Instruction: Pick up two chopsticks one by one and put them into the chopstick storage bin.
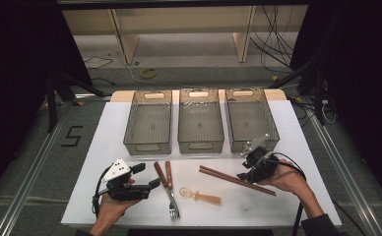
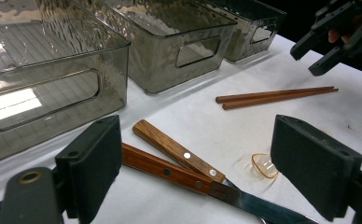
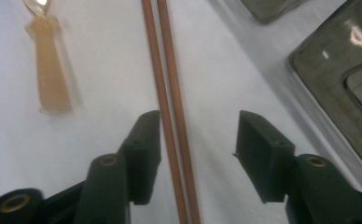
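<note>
Knife (image 2: 170, 172) and fork (image 2: 179, 151) lie crossed just ahead of the left claw (image 1: 147, 175), handles toward the bins. The spoon (image 1: 204, 197) (clear bowl, amber handle) lies between the claws, nearer the left one. Three smoky bins stand in a row beyond both: the left bin (image 1: 147, 146) ahead of the left claw, the middle bin (image 1: 201, 145) between them, the right bin (image 1: 238, 142) just behind the right claw (image 1: 243, 175). A white sheet (image 1: 287, 147) lies under everything.
</note>
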{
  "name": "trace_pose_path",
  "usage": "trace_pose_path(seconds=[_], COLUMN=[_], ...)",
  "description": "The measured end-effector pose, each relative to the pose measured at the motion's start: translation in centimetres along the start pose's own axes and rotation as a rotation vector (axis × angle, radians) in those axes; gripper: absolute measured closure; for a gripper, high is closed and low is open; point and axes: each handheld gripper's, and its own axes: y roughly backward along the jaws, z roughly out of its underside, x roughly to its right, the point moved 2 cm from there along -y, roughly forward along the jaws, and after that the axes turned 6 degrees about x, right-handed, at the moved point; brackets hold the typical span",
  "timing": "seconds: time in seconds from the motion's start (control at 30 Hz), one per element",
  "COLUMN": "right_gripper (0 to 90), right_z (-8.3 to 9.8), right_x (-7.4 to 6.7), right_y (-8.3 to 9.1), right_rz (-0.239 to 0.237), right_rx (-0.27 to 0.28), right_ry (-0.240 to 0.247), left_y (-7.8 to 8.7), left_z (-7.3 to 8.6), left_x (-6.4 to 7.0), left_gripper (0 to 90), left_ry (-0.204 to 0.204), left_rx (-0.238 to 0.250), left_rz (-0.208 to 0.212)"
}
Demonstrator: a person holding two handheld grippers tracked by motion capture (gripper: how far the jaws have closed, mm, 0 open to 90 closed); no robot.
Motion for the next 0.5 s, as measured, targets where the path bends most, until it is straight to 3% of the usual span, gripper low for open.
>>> trace_pose_path(seconds=[0.5], right_gripper=[66.8], right_z=[0.8], right_x=[0.4], right_y=[-1.7], right_rz=[-0.022], right_rx=[-0.125], right_ry=[0.057], left_y=[0.0], left_z=[0.0], left_x=[0.0], left_gripper=[16.2], left_ry=[-0.001], left_rx=[-0.001], left_rz=[0.001])
